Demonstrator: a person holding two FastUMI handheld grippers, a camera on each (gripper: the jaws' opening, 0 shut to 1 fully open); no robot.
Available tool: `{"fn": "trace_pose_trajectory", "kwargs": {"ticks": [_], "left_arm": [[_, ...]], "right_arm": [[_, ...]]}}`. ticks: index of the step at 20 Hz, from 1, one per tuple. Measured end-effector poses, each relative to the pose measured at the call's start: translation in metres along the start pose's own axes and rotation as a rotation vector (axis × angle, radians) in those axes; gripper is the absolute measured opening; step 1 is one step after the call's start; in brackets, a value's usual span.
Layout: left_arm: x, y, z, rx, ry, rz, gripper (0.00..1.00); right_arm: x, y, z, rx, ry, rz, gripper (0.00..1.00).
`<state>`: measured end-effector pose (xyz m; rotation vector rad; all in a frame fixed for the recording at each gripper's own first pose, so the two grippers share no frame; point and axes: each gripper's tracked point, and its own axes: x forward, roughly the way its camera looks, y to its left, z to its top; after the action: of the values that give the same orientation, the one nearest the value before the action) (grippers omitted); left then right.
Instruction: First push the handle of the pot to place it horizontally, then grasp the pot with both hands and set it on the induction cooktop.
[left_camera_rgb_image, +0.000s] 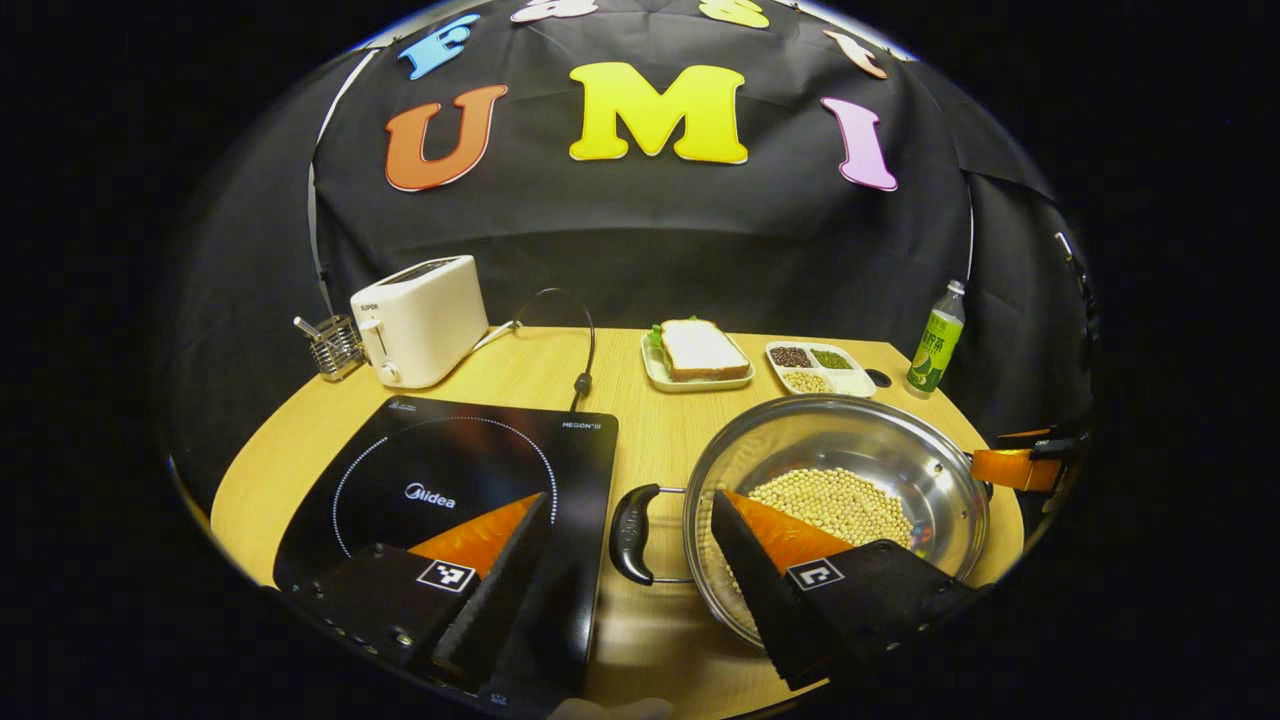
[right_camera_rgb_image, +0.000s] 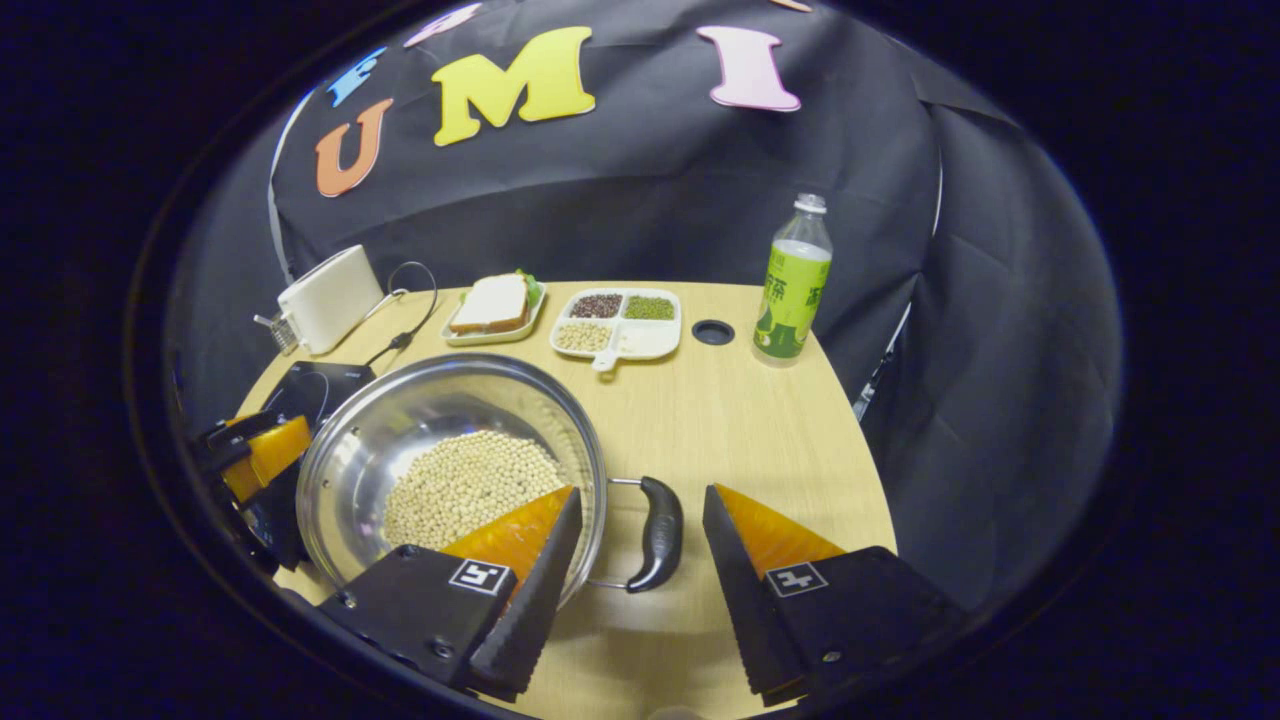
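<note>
A steel pot (left_camera_rgb_image: 905, 425) holding soybeans (left_camera_rgb_image: 830, 500) stands on the wooden table to the right of the black induction cooktop (left_camera_rgb_image: 450, 470). Its left loop handle (left_camera_rgb_image: 635, 533) lies between the fingers of my left gripper (left_camera_rgb_image: 630, 575), which is open and apart from it; one finger hangs over the cooktop, the other over the pot's rim. In the right gripper view the pot (right_camera_rgb_image: 400, 400) is at lower left. My right gripper (right_camera_rgb_image: 640, 560) is open around the right handle (right_camera_rgb_image: 655, 533), not touching it. The other gripper (right_camera_rgb_image: 250, 455) shows beyond the pot.
Along the back stand a white toaster (left_camera_rgb_image: 420, 320) with its cable, a wire rack (left_camera_rgb_image: 335, 345), a sandwich on a plate (left_camera_rgb_image: 697, 352), a divided dish of beans (left_camera_rgb_image: 818, 368) and a green bottle (right_camera_rgb_image: 790, 285). A round hole (right_camera_rgb_image: 712, 332) sits in the tabletop beside the bottle.
</note>
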<state>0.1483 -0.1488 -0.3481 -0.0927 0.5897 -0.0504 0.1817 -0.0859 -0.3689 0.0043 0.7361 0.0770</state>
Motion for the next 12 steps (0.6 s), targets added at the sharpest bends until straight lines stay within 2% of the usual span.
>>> {"fn": "trace_pose_trajectory", "kwargs": {"ticks": [4,5,9,12], "left_arm": [[0.009,-0.009,-0.007,-0.003,0.024,-0.016,0.97],[0.013,-0.011,-0.011,-0.003,0.039,-0.017,0.97],[0.016,-0.016,-0.027,-0.044,0.097,-0.023,0.97],[0.021,-0.021,-0.024,-0.03,0.087,-0.027,0.96]], "right_arm": [[0.009,0.004,-0.001,-0.029,-0.005,-0.013,0.81],[0.011,0.005,-0.003,-0.027,0.002,-0.009,0.78],[0.016,0.004,-0.008,-0.016,0.017,-0.005,0.79],[0.019,0.005,-0.011,-0.035,0.027,-0.009,0.81]]}}
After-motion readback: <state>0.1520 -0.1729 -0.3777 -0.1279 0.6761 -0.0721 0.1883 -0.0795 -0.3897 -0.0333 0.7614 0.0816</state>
